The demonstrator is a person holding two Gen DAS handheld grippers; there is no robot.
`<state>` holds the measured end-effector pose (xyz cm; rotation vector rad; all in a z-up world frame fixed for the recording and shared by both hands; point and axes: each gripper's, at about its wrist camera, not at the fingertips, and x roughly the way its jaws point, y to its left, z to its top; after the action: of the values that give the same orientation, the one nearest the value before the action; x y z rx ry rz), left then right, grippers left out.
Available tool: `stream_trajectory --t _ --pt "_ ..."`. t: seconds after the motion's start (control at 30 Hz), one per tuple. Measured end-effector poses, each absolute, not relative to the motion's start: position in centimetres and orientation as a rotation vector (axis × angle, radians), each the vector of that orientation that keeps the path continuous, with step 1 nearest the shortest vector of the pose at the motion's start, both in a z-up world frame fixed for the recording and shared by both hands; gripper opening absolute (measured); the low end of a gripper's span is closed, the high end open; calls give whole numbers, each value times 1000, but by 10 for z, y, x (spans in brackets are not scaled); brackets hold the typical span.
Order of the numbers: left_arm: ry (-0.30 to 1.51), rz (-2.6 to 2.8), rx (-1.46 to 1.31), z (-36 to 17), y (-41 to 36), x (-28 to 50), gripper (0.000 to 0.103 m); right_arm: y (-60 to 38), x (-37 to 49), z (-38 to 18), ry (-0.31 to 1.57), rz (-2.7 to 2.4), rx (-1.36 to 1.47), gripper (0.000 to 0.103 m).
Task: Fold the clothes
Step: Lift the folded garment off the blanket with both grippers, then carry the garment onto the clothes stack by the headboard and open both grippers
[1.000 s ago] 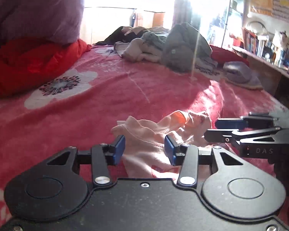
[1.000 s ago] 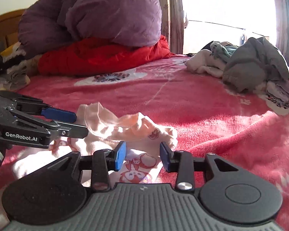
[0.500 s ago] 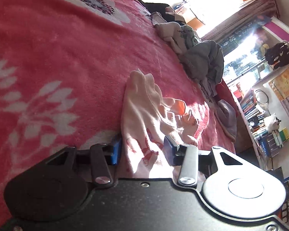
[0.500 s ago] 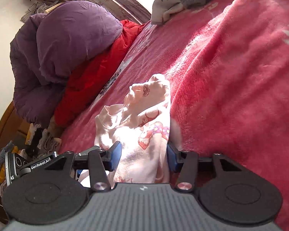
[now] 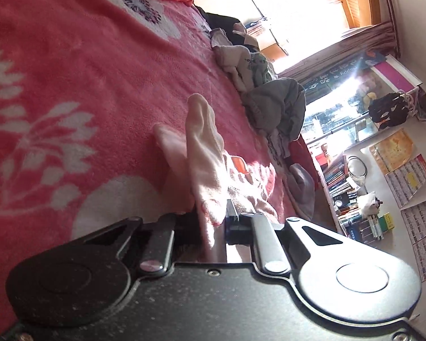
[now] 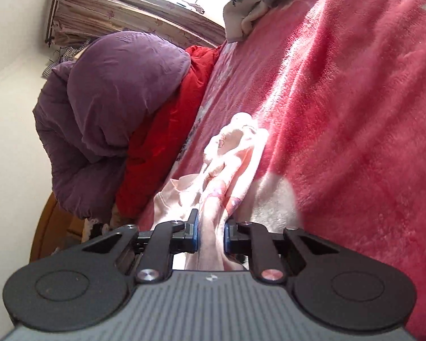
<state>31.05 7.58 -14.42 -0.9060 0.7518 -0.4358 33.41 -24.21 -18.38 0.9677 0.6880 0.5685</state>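
A small pale pink garment (image 5: 204, 153) with printed figures lies crumpled on the red flowered blanket (image 5: 71, 65). My left gripper (image 5: 213, 224) has its jaws closing on one edge of the cloth, and the fabric is pinched between the pads. In the right wrist view the same pink garment (image 6: 227, 164) runs from the blanket (image 6: 355, 113) into my right gripper (image 6: 211, 236), whose jaws are closing too, with a bunched fold gripped between the blue pads. Both views are rolled sideways. Neither gripper shows in the other's view.
A heap of grey and white clothes (image 5: 269, 96) lies further along the bed. A purple duvet (image 6: 113, 108) sits on a red quilt (image 6: 162, 142) by the wooden headboard. A shelf with books (image 5: 349, 187) stands past the bed's edge, under a bright window.
Both grippers rolled sideways, sank to the pink garment and closed from wide open onto its cloth. The fabric between each pair of pads is now bunched up.
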Motion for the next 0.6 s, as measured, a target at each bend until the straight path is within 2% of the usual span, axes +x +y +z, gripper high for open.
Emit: stream_trajectory --t 0.33,0.6 --pt "628 -388 -995 -82 132 193 10 -199 259 -115 649 748 908 18" --pt "450 -295 -1047 -18 225 101 10 -106 217 -45 662 958 818 18"
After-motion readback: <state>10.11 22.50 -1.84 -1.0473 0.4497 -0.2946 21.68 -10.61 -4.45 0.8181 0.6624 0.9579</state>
